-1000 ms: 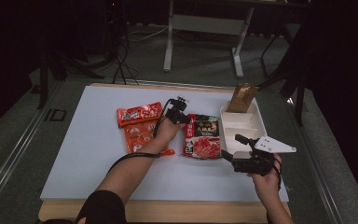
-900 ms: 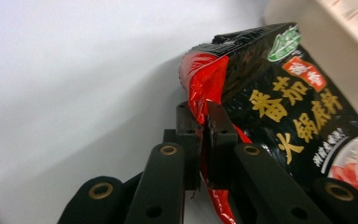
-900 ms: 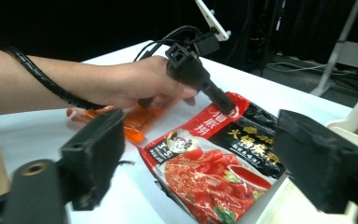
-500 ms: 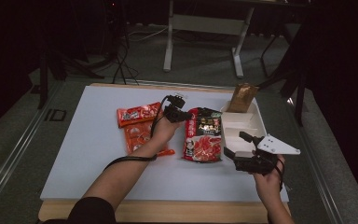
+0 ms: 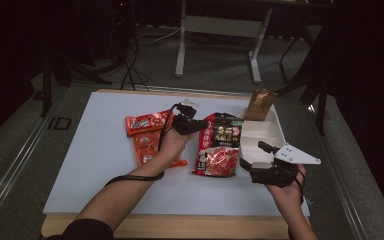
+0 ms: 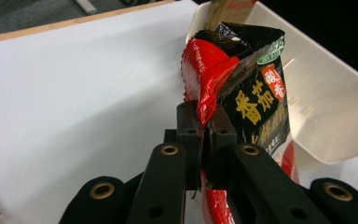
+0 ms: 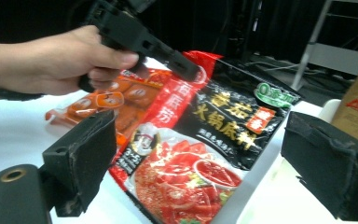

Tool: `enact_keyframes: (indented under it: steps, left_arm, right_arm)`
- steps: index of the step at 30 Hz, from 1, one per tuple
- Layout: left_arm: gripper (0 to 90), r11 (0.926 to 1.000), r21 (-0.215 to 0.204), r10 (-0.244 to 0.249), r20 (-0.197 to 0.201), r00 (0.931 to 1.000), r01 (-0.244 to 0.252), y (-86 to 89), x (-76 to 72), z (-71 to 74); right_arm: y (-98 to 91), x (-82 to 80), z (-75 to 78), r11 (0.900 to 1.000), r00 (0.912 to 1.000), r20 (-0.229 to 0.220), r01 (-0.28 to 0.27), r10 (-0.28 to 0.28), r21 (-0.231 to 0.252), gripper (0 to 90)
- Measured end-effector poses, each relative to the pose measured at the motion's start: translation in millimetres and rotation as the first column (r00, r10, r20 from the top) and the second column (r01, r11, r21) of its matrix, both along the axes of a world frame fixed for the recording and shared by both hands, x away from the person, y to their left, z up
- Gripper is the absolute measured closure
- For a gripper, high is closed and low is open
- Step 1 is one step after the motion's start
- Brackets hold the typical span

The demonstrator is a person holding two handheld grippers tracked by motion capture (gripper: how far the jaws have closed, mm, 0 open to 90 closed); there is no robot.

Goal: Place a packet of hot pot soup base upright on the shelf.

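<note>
A red and black sauce packet (image 5: 219, 145) lies between the person's two hands, its far end lifted off the white table. My left gripper (image 5: 192, 125) is shut on that packet's top corner (image 6: 256, 93), with the jaws (image 6: 206, 116) pinching the red edge. The packet's lower end leans against the white tray (image 5: 265, 132). My right gripper (image 5: 255, 156) stands at the tray's near end. Its jaws have just been opening and now stand wide apart (image 7: 200, 140). The packet (image 7: 205, 140) lies beyond them, untouched by the pads.
A brown bag (image 5: 260, 104) stands at the tray's far end. Two orange-red snack packets (image 5: 147, 122) (image 5: 145, 147) lie on the table (image 5: 95, 150) under the left forearm. The table's wooden front edge runs along the bottom, and dark floor and a stand lie behind.
The left gripper has risen and shifted right, lifting the packet's top end so that it tilts up against the tray. The right hand has stayed put and its jaws look wider.
</note>
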State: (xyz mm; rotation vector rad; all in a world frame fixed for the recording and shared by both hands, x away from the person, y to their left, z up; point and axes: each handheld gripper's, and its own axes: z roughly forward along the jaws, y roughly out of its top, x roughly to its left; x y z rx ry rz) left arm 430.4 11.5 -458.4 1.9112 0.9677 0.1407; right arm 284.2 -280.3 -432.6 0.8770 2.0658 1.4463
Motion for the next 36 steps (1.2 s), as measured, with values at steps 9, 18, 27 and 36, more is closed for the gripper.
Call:
enact_keyframes:
  steps: [9, 18, 27, 36]
  left_arm:
    - [87.0, 0.9990, -0.008, -0.043, 0.049, 0.9979, 0.044, -2.4, -13.6, 15.7]
    - [86.9, 0.9957, -0.054, -0.072, 0.065, 0.9953, 0.075, 4.8, -21.5, 30.7]
    - [86.7, 0.9862, -0.110, -0.113, 0.104, 0.9882, 0.124, 15.2, -26.8, 42.7]
    - [86.8, 0.9646, -0.187, -0.159, 0.152, 0.9754, 0.187, 21.2, -38.1, 48.8]
  right_arm:
    - [-2.8, 3.6, 1.9, 0.9992, 0.9985, -0.039, 0.037, -0.038, -0.014, 11.6]
    - [-4.6, 5.0, 8.2, 0.9978, 0.9966, -0.059, 0.059, -0.058, 0.030, 13.0]
    - [-6.2, 12.9, 21.0, 0.9968, 0.9961, -0.042, 0.079, -0.078, 0.014, 14.8]
    - [-0.8, 33.0, 36.9, 0.9970, 0.9961, -0.061, 0.067, -0.064, 0.039, 19.1]
